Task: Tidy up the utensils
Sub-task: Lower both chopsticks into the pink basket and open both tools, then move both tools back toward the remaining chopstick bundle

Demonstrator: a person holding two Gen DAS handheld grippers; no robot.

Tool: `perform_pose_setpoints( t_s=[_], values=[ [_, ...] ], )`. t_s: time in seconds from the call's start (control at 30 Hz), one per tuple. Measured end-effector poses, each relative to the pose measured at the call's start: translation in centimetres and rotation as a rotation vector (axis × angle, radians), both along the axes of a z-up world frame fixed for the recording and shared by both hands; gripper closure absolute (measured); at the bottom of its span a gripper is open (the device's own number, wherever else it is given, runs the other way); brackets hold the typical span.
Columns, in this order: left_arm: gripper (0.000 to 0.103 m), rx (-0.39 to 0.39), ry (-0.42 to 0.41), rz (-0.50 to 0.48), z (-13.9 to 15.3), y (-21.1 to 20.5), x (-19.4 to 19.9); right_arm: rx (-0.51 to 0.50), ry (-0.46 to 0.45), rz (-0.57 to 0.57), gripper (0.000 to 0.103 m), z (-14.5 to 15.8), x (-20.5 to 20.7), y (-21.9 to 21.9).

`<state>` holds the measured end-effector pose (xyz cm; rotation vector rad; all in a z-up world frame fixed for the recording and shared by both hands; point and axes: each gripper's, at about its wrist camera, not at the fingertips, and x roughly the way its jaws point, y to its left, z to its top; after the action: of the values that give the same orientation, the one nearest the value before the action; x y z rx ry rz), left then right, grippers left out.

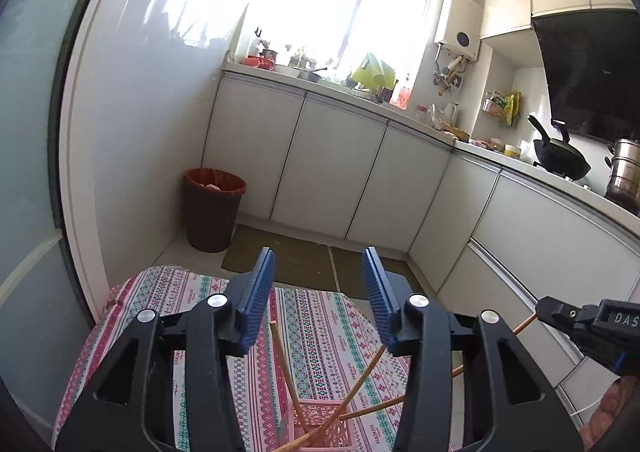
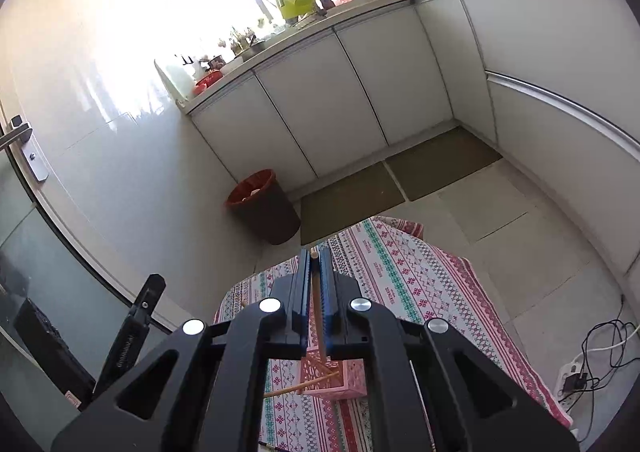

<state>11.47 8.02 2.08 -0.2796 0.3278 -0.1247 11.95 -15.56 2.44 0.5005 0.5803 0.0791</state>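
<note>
A pink lattice basket (image 1: 320, 422) stands on the patterned tablecloth (image 1: 320, 316) and holds several wooden chopsticks (image 1: 360, 380) leaning outward. My left gripper (image 1: 318, 292) is open and empty above the basket. My right gripper (image 2: 315, 284) is shut on one wooden chopstick (image 2: 318, 316), held above the basket (image 2: 334, 378); the stick's lower end reaches toward the basket. The right gripper also shows at the right edge of the left wrist view (image 1: 548, 310), with the chopstick (image 1: 524, 328) running down from it.
The small table (image 2: 420, 276) stands on a tiled kitchen floor. A dark red waste bin (image 1: 214, 208) is by the wall beyond it. White cabinets (image 1: 332, 168) line the back and right. A power strip with cables (image 2: 580, 372) lies on the floor at right.
</note>
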Motion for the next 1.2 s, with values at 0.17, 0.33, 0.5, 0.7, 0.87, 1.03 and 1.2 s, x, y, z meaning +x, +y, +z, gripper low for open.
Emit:
perform_pose_setpoints(
  t_s=[0.17, 0.33, 0.5, 0.7, 0.87, 1.03, 1.2],
  values=[
    [0.052, -0.02, 0.015, 0.019, -0.3, 1.2, -0.1, -0.011, 0.03, 0.016, 0.098, -1.3, 0.9, 0.9],
    [0.052, 0.011, 0.017, 0.01, -0.3, 0.6, -0.5, -0.037, 0.094, 0.083, 0.094, -3.8, 2.6, 2.7],
    [0.052, 0.037, 0.007, 0.003, 0.0, 0.0, -0.8, -0.029, 0.108, 0.048, 0.057, -4.5, 2.7, 2.2],
    [0.043, 0.05, 0.017, -0.031, -0.3, -0.5, -0.9, 0.015, 0.055, -0.023, 0.027, -3.9, 1.8, 0.0],
    [0.023, 0.09, 0.001, -0.117, -0.6, -2.0, -2.0, 0.03, 0.047, -0.086, 0.015, -4.2, 0.7, -2.5],
    [0.01, 0.184, 0.022, -0.277, -1.7, -4.9, -3.2, 0.027, 0.129, -0.12, 0.013, -6.4, 0.3, -4.3],
    [0.007, 0.341, 0.066, -0.521, -3.5, -9.2, -4.8, -0.076, 0.204, -0.17, 0.009, -8.2, -0.3, -6.0]
  ],
)
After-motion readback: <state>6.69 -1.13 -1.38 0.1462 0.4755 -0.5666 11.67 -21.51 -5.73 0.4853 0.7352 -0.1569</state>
